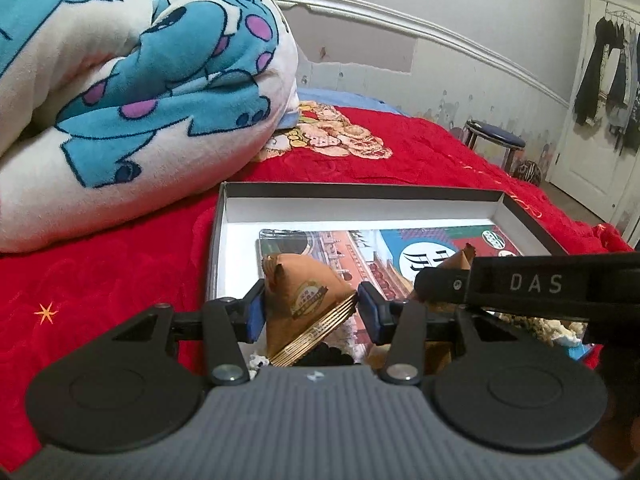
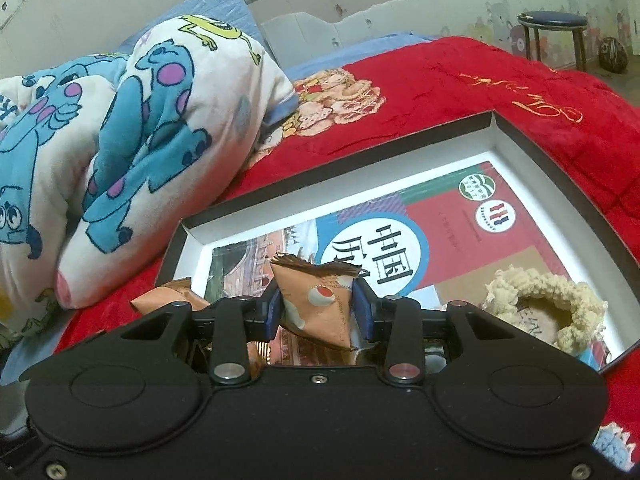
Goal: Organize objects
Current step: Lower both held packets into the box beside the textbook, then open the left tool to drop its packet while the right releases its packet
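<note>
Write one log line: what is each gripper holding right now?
left gripper: brown snack packet between jaws | right gripper: orange snack packet between jaws | both over open box on red blanket

Both grippers tilt downward: left gripper (image 1: 310, 312) and right gripper (image 2: 316, 306), each with fingers pinched partway.

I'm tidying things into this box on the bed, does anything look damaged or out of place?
Nothing in the box looks spilled. The odd spots are behind it: the wall covering above the bed is torn and peeling in ragged patches, and the cartoon-print blanket sits bunched in a heap on the red bedspread instead of spread flat.
</note>
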### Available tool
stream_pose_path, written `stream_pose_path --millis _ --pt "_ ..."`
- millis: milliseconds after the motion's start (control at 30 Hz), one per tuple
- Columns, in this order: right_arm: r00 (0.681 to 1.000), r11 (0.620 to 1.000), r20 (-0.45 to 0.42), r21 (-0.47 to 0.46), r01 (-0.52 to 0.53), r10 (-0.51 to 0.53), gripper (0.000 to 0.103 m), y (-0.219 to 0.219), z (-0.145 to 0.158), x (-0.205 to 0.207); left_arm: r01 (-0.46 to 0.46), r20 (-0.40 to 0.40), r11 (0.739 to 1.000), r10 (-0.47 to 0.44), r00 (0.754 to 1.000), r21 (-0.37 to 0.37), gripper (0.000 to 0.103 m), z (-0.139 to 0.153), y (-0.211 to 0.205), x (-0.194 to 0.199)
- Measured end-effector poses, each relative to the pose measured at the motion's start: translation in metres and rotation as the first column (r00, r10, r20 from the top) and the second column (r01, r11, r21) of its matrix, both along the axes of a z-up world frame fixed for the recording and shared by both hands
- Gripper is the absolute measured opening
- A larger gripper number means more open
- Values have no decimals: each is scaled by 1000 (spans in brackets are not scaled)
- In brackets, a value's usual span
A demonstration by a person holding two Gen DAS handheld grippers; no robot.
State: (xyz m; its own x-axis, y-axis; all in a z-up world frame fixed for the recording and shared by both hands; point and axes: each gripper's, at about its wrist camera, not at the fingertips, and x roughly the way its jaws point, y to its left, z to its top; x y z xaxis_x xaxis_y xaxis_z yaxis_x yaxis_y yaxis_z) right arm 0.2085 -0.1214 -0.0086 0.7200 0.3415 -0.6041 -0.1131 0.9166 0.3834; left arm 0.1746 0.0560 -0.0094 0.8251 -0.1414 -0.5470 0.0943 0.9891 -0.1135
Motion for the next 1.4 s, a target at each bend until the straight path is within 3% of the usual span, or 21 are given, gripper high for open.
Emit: stream_pose_path --millis 133,367,933,1100,1233,1400 --pt "1000 1000 -9 -1 5 -5 37 1 -1 0 4 -2 1000 -4 1000 7 55 0 -2 0" --pt "1000 1000 -24 3 7 -6 37 4 -2 0 7 -21 1000 -7 1000 1 65 -1 -2 1" --pt "999 999 -43 18 29 -28 37 7 -7 1 9 -51 1000 -9 999 4 68 -3 -1 3" --pt "998 999 -42 22 41 -41 38 5 -9 1 7 -49 1000 -6 999 29 76 1 -3 1" --pt "998 998 -27 34 55 -54 49 2 -6 -3 7 -43 999 -5 999 37 86 9 1 -3" --pt "998 994 3 92 57 -58 66 -3 6 -11 9 -21 1000 -9 1000 -18 89 24 12 -10"
